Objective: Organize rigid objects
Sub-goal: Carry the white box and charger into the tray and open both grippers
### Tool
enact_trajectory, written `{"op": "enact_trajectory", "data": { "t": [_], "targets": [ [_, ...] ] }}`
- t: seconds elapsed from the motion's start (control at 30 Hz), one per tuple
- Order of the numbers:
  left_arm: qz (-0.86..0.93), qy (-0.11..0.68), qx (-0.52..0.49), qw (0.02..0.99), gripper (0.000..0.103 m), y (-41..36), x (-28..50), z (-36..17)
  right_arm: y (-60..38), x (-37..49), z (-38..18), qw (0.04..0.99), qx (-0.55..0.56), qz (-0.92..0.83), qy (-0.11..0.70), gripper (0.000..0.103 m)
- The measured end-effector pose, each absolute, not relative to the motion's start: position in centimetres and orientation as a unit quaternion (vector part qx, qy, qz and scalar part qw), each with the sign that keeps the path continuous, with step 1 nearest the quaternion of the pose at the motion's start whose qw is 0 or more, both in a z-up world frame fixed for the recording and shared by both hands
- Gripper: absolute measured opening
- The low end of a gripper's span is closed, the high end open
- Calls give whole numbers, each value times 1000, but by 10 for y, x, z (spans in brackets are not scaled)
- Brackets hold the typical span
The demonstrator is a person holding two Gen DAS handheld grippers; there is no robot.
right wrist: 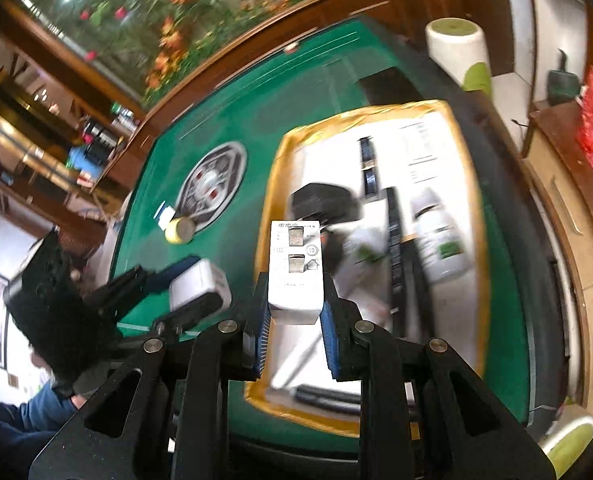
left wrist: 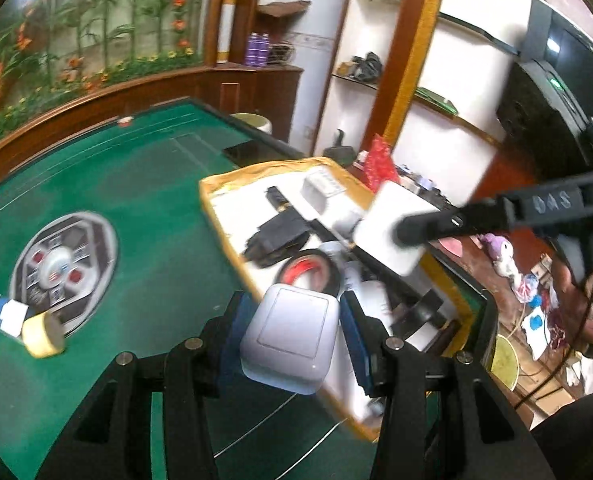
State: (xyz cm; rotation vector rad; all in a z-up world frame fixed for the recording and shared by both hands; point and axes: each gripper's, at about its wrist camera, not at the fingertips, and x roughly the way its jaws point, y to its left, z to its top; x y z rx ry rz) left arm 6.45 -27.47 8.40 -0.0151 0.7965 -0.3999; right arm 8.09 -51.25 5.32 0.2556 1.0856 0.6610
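My left gripper [left wrist: 292, 314] is shut on a white switch plate [left wrist: 288, 332], held between its blue pads above the near rim of the gold-edged tray [left wrist: 216, 216]. My right gripper [right wrist: 295, 296] is shut on a white socket block [right wrist: 295, 264] with two metal contacts, held over the tray [right wrist: 270, 208]. In the left wrist view the right gripper [left wrist: 410, 234] comes in from the right with the socket block [left wrist: 388, 232]. In the right wrist view the left gripper [right wrist: 184, 282] carries the switch plate [right wrist: 198, 282] at the left.
The tray holds a black adapter [left wrist: 276, 236], a red-and-black tape roll [left wrist: 310, 272], a white bottle [right wrist: 436, 236] and black strips. A yellow tape roll [left wrist: 42, 334] and a blue-white box [left wrist: 6, 314] lie by the round emblem [left wrist: 64, 264] on the green table [left wrist: 136, 184].
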Motion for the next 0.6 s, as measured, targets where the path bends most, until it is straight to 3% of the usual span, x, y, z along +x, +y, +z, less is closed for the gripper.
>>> {"op": "enact_trajectory", "data": {
  "t": [0.6],
  "targets": [
    [-194, 412, 64, 888, 47, -335, 69, 57, -481, 203, 16, 780, 149, 299, 529, 21]
  ]
}}
